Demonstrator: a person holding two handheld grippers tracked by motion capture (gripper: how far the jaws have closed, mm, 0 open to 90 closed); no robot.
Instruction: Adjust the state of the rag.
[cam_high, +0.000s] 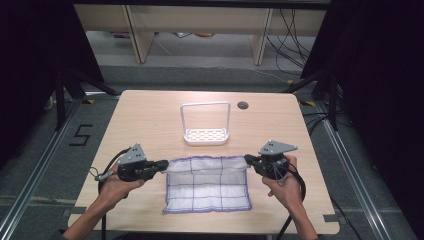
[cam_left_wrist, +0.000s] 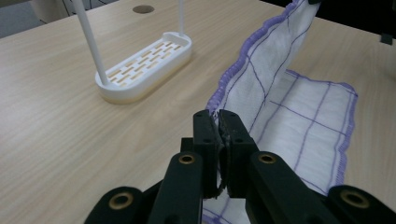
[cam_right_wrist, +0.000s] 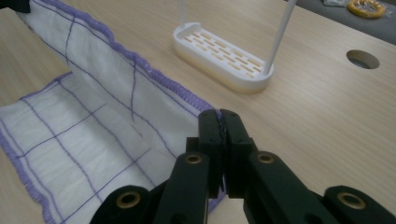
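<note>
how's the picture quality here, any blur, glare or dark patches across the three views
High view: table evenly lit, dark surroundings at both sides, cloth slightly soft. Left gripper view: jaws and cloth fairly sharp, white rack a little soft. Right gripper view: near jaws slightly blurred, rack clear, no strong glare.

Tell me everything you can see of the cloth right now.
The cloth is white, loosely woven, with a thin purple grid and purple stitched hem. Its far edge is lifted and stretched between the left gripper and right gripper, each shut on a corner. The near part lies flat on the table, in front of the white rack, apart from it.
</note>
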